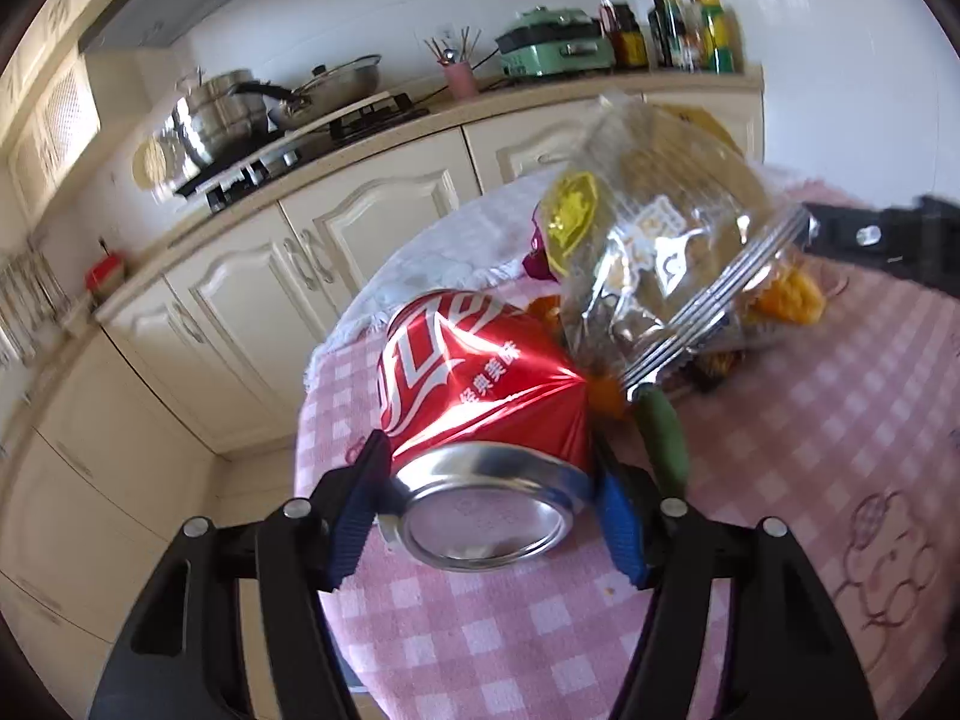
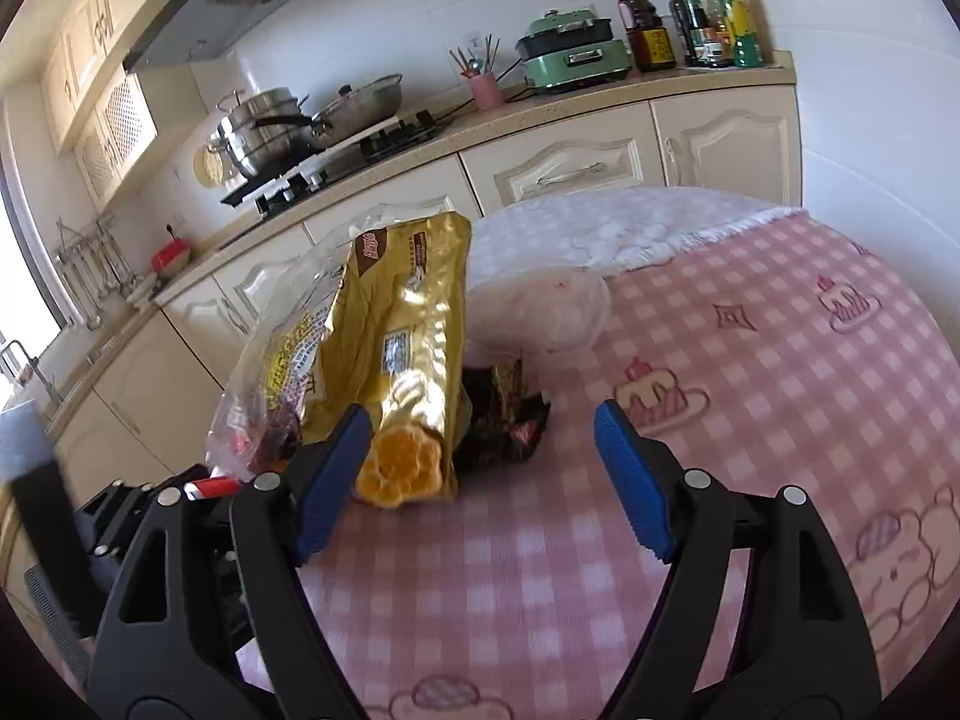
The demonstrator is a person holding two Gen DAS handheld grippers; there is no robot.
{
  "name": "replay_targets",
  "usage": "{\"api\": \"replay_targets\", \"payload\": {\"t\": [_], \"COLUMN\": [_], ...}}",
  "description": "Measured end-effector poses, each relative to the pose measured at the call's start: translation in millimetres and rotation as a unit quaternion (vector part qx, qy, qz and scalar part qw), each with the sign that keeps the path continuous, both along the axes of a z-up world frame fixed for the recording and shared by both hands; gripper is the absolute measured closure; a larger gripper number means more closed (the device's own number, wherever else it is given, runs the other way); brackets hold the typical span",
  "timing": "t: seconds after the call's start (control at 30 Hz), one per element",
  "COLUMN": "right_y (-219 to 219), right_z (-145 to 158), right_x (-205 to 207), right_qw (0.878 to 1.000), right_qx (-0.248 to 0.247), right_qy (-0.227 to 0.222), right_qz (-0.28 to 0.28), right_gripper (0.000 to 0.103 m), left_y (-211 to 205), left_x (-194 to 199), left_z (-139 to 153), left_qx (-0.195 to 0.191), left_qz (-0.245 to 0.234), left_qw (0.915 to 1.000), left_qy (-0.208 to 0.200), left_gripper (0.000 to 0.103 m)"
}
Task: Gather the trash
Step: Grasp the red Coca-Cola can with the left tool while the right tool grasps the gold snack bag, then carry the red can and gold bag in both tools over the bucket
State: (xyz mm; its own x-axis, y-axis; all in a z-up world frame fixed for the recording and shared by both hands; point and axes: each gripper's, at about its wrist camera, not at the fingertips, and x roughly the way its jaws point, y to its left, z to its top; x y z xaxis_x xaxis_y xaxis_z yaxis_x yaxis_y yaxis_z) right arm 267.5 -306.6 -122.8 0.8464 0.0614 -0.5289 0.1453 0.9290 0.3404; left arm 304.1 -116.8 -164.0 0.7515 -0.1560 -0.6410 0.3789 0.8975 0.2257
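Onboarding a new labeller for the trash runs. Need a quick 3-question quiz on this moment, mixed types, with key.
1. What sits between the pads of the left tool?
A. crushed red can
B. a pink cup
C. a glass bottle
2. True or false: the right tool is clamped on the gold wrapper.
3. Fill in: the tablecloth is checked in white and ____.

Key
1. A
2. False. Its jaws stand open over bare cloth, and the gold wrapper lies just outside one finger.
3. pink
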Motion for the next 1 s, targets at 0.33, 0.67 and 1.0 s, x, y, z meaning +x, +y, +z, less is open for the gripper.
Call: {"api": "replay_targets", "payload": {"t": [0.33, 0.67, 1.0], "right_y": [7, 9, 22], "right_z": [-3, 10, 59], "right_x": [38, 10, -32], "right_qw": [0.998, 0.999, 0.988], "right_qx": [0.029, 0.018, -0.125], "right_qy": [0.029, -0.009, -0.085], "right_qz": [0.041, 0.041, -0.045], "right_gripper": [0.031, 0.098, 0.100], "left_y": [55, 79, 103], "left_x": [-10, -22, -34], "left_z": [17, 28, 26], "left_qx": [-0.147, -0.223, -0.270], "left_qz": [-0.006, -0.022, -0.005], "left_qw": [0.9889, 0.9742, 0.9627], "left_qy": [0.019, 0.024, 0.021], "left_gripper": [0.040, 0.041, 0.041]}}
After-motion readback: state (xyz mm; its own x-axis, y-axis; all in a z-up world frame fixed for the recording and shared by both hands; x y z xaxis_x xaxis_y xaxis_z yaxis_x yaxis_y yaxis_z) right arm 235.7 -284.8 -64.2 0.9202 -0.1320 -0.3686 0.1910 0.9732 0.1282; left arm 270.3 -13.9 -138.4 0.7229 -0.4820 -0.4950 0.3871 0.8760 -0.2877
